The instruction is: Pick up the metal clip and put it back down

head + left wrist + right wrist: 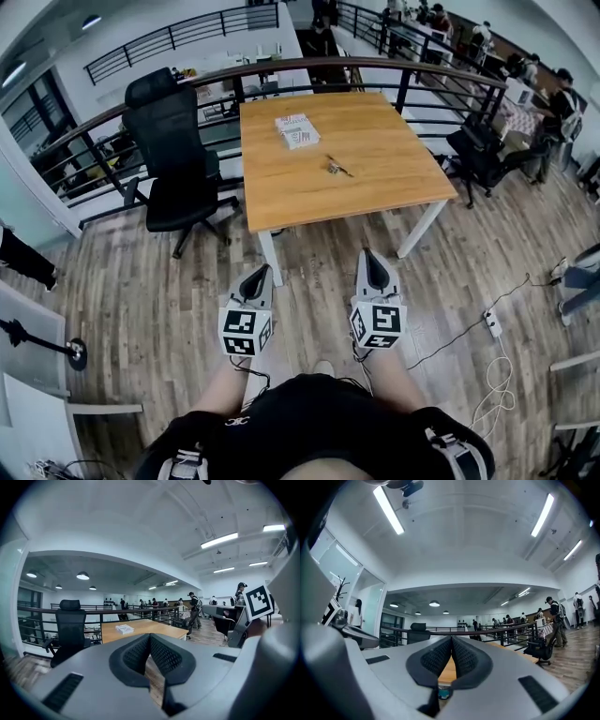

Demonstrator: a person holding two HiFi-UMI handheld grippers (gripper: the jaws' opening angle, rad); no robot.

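Note:
A small metal clip [337, 168] lies near the middle of the wooden table [394, 178], which stands well ahead of me. My left gripper [255, 279] and right gripper [373, 267] are held side by side over the wood floor, short of the table's near edge. Both are shut, their tips meeting with nothing between them. In the left gripper view the left gripper [149, 637] points at the table [140, 629]; the clip is too small to make out there. The right gripper [451, 641] shows the table [448, 671] behind its tips.
A white booklet [297, 131] lies on the table's far side. A black office chair [173, 150] stands left of the table. A railing [112, 117] runs behind it. A power strip and cable [491, 323] lie on the floor at right. People stand at the far right.

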